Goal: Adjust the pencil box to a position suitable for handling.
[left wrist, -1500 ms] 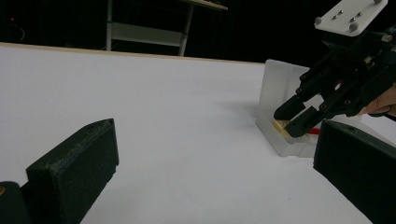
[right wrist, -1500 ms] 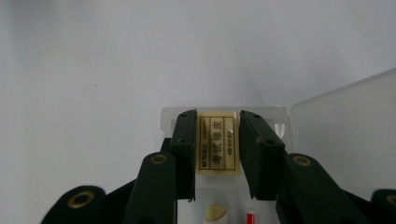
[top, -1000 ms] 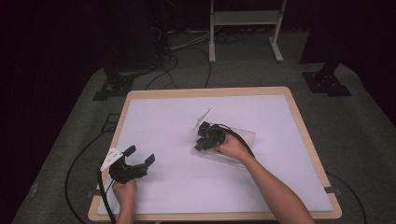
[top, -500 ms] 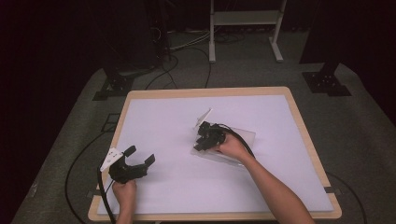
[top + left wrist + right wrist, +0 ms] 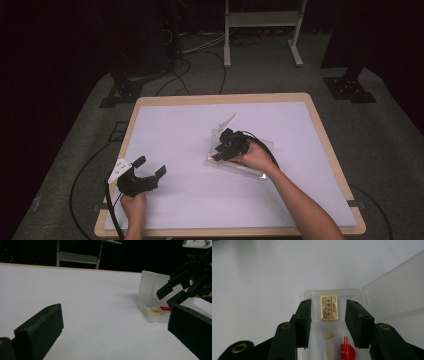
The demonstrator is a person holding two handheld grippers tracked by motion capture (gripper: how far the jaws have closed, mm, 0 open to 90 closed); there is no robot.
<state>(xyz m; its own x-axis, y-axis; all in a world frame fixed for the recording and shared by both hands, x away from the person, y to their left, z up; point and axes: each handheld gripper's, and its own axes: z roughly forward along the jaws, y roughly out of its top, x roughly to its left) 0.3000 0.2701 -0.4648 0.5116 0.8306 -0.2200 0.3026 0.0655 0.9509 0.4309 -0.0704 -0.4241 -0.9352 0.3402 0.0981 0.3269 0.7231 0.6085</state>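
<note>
A clear plastic case [image 5: 250,167] lies open right of the table's middle, its lid [image 5: 397,290] raised. A beige labelled eraser [image 5: 329,308] lies flat in it, with a cream stick [image 5: 329,345] and a red piece [image 5: 347,350] nearer the camera. My right gripper [image 5: 218,152] hangs over the case, pointing down into it. Its jaws have just been opening; its fingertips [image 5: 303,315] stand either side of the eraser without pressing on it. My left gripper [image 5: 150,165] rests wide open near the front left, holding nothing. In the left gripper view the case [image 5: 150,297] sits to the right under the right gripper [image 5: 175,291].
The white table top [image 5: 180,135] has a wooden rim [image 5: 220,97]. Black cables [image 5: 85,170] trail over the grey floor at the left. A white stand [image 5: 260,20] and dark equipment bases [image 5: 350,85] are beyond the far edge.
The right gripper's jaws have spread apart over the case and the hand has shifted slightly. The left gripper has stayed where it was.
</note>
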